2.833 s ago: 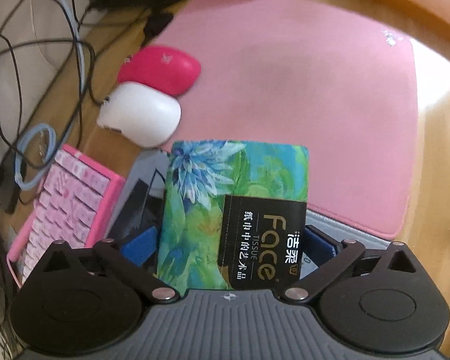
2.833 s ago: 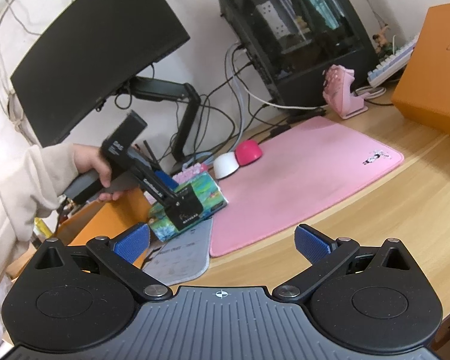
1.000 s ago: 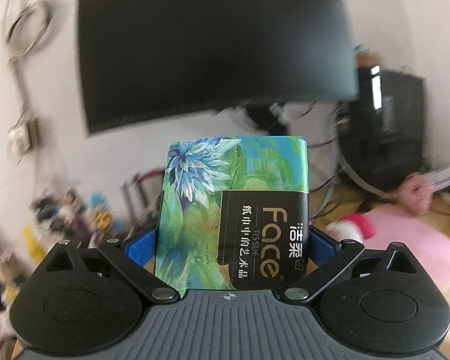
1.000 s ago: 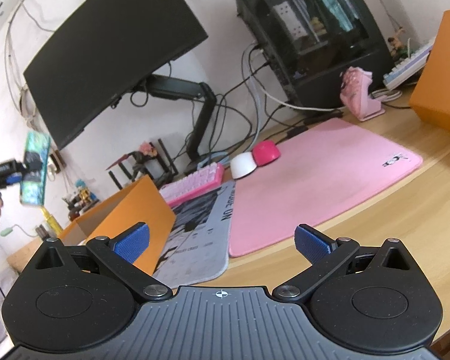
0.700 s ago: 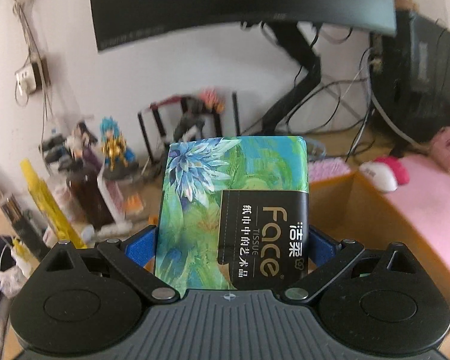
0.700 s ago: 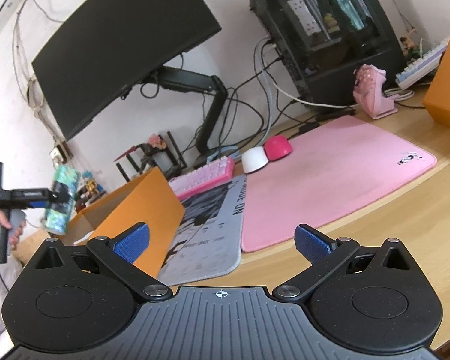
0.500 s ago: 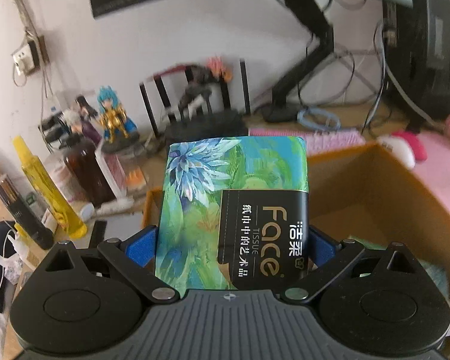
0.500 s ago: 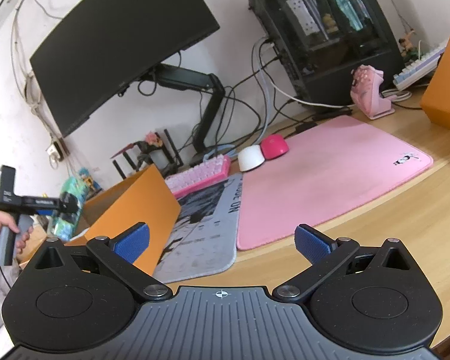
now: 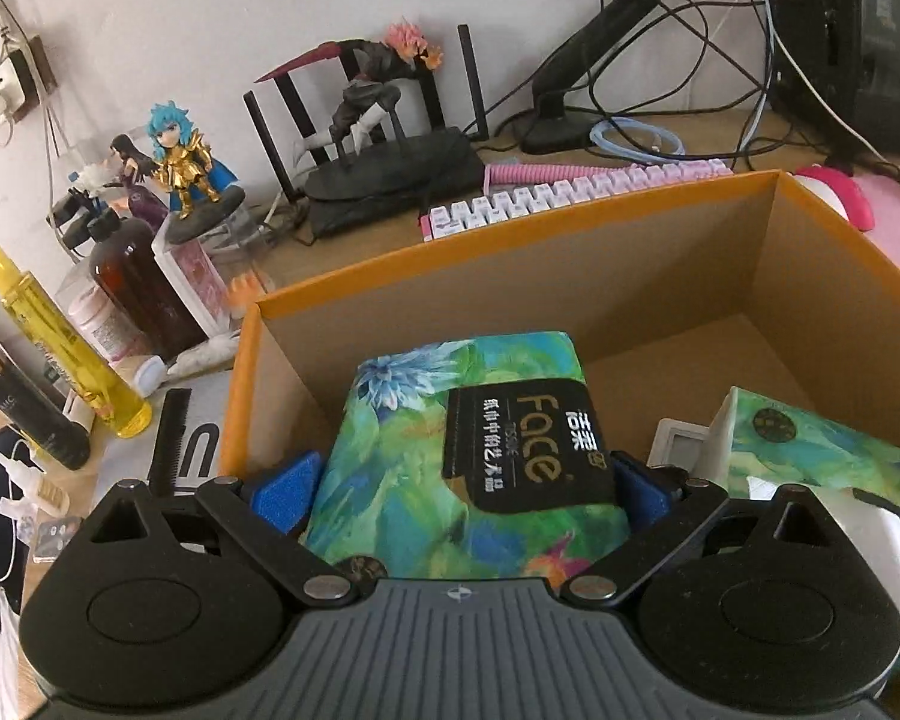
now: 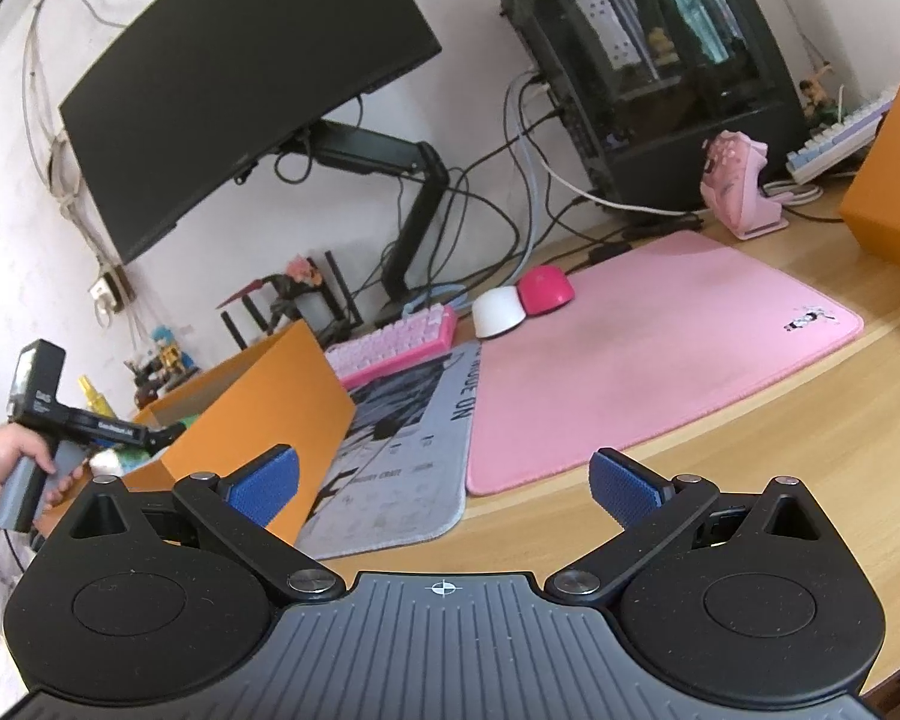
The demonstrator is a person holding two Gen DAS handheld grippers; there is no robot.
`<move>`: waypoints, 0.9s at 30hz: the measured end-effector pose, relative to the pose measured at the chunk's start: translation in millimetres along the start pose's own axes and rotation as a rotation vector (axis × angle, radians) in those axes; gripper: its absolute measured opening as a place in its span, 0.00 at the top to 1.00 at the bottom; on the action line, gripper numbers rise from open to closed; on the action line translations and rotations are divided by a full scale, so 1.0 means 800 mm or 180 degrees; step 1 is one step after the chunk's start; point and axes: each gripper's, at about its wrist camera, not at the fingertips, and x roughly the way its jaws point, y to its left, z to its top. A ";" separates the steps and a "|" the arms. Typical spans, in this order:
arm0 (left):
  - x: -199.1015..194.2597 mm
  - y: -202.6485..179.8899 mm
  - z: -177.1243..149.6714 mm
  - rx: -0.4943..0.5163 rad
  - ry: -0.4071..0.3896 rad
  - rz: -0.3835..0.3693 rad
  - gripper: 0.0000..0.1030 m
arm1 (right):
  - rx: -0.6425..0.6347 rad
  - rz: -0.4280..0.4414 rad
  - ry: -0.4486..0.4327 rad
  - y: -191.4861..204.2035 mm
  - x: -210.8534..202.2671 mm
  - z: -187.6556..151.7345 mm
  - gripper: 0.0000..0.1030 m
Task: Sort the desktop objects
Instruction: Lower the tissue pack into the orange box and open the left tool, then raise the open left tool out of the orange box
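My left gripper (image 9: 459, 489) is shut on a green floral tissue pack (image 9: 450, 456) with a black "Face" label. It holds the pack inside the open orange cardboard box (image 9: 510, 240), low over the box floor. Another green tissue pack (image 9: 810, 450) and a small white item (image 9: 681, 441) lie in the box at the right. My right gripper (image 10: 444, 483) is open and empty above the wooden desk's front edge. From the right wrist view the left gripper (image 10: 171, 429) reaches into the orange box (image 10: 258, 402). A white mouse (image 10: 498, 312) and a pink mouse (image 10: 546, 291) sit at the pink mat's far left corner.
A pink keyboard (image 10: 393, 345) lies behind a grey printed mat (image 10: 402, 438), beside the pink desk mat (image 10: 648, 354). Bottles (image 9: 60, 336), figurines (image 9: 186, 168) and a black comb (image 9: 168, 444) stand left of the box. A monitor (image 10: 246, 66), PC case (image 10: 648, 60) and another orange box (image 10: 894, 162) are behind.
My left gripper has carried the tissue pack from the desk, up and leftward, then down into the orange box. The right gripper has stayed open and nearly still.
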 end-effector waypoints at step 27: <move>-0.236 0.009 -0.088 -0.0332 -0.1856 0.0000 0.00 | -0.0155 -0.0069 -0.0154 0.014 -0.011 0.012 0.00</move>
